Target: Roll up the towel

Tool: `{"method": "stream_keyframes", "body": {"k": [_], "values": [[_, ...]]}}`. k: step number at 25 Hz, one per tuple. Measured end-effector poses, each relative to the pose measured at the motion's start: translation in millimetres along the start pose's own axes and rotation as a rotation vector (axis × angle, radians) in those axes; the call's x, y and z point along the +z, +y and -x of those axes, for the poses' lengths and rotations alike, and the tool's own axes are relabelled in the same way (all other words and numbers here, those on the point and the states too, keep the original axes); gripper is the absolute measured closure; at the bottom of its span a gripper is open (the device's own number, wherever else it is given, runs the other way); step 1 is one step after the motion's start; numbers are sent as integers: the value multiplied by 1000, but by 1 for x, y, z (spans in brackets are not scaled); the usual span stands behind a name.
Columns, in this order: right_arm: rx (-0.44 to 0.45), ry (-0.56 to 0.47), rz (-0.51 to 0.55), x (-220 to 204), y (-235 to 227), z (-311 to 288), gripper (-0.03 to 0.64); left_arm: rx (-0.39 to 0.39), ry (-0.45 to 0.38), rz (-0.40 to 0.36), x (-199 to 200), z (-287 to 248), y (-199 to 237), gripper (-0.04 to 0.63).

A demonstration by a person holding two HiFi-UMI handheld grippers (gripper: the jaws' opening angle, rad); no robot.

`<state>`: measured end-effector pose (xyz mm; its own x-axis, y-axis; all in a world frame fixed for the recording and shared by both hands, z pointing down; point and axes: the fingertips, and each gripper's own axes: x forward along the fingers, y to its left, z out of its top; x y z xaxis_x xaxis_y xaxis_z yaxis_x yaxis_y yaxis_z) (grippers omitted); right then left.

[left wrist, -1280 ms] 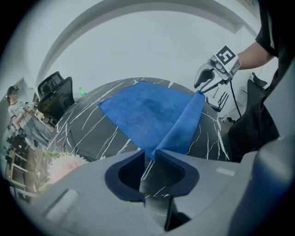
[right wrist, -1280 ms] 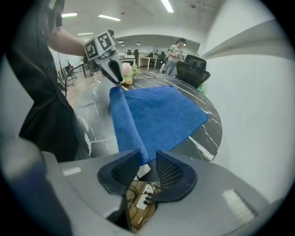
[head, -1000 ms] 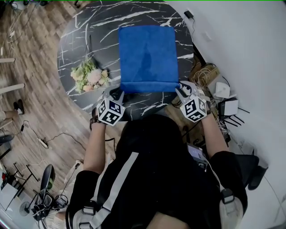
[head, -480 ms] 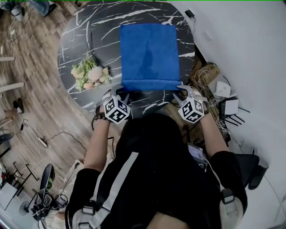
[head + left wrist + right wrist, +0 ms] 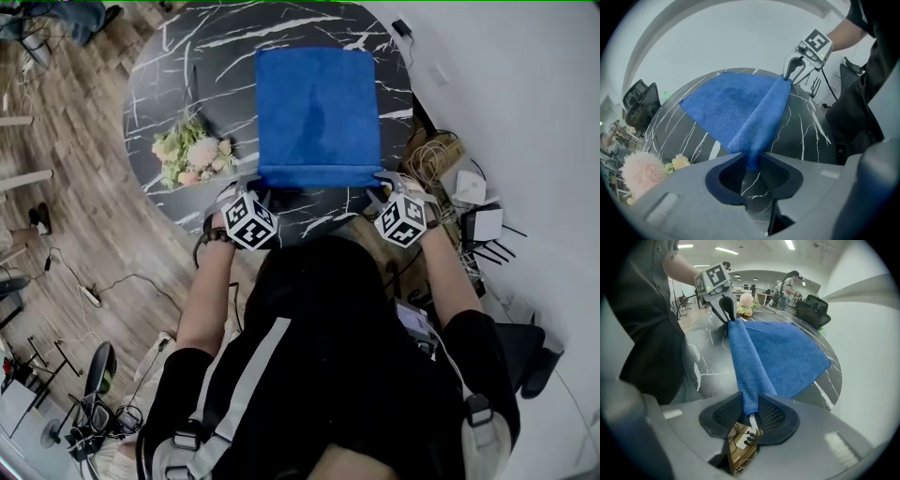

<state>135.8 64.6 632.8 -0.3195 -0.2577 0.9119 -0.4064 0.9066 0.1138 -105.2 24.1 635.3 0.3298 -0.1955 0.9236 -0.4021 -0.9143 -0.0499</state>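
Observation:
A blue towel [image 5: 319, 112] lies flat on the round black marble table [image 5: 187, 66]. Its near edge is lifted into a folded ridge [image 5: 319, 176] stretched between my two grippers. My left gripper [image 5: 259, 195] pinches the near left corner [image 5: 752, 159]; its jaws have just been closing with that corner between them. My right gripper [image 5: 382, 192] is shut on the near right corner [image 5: 749, 404]. Each gripper shows in the other's view, the right gripper [image 5: 793, 70] and the left gripper [image 5: 726, 310], at the far end of the ridge.
A bunch of pale flowers [image 5: 192, 155] lies on the table left of the towel. Cables and white boxes [image 5: 459, 187] sit on the floor to the right, by the white wall. The table's near rim [image 5: 309, 230] is just below the grippers. A black chair [image 5: 640, 101] stands beyond the table.
Both grippers have sunk toward the table and shifted slightly forward, carrying the towel's near edge with them. The left marker cube has rolled a little.

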Motion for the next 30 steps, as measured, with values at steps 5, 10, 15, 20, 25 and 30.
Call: {"method": "stream_keyframes", "body": {"k": [5,10,15,20,25,30], "values": [[-30,21,23,-1,-5,-2,558,22,4,2,0,-1,4,507],[-50,2,-12,-4,1,1,588,38,-20,29,0,2,4,553],[-47,-11,-14,-4,13,10,594,24,-14,32,-7,8,-5,565],[-26,-16,-16,-6,31,15,595,-7,-3,47,-18,17,-23,563],[3,-21,-21,-5,48,22,595,-36,1,80,-29,24,-39,563],[-6,-56,-84,3,38,32,595,-64,-26,191,-28,32,-37,560]]}}
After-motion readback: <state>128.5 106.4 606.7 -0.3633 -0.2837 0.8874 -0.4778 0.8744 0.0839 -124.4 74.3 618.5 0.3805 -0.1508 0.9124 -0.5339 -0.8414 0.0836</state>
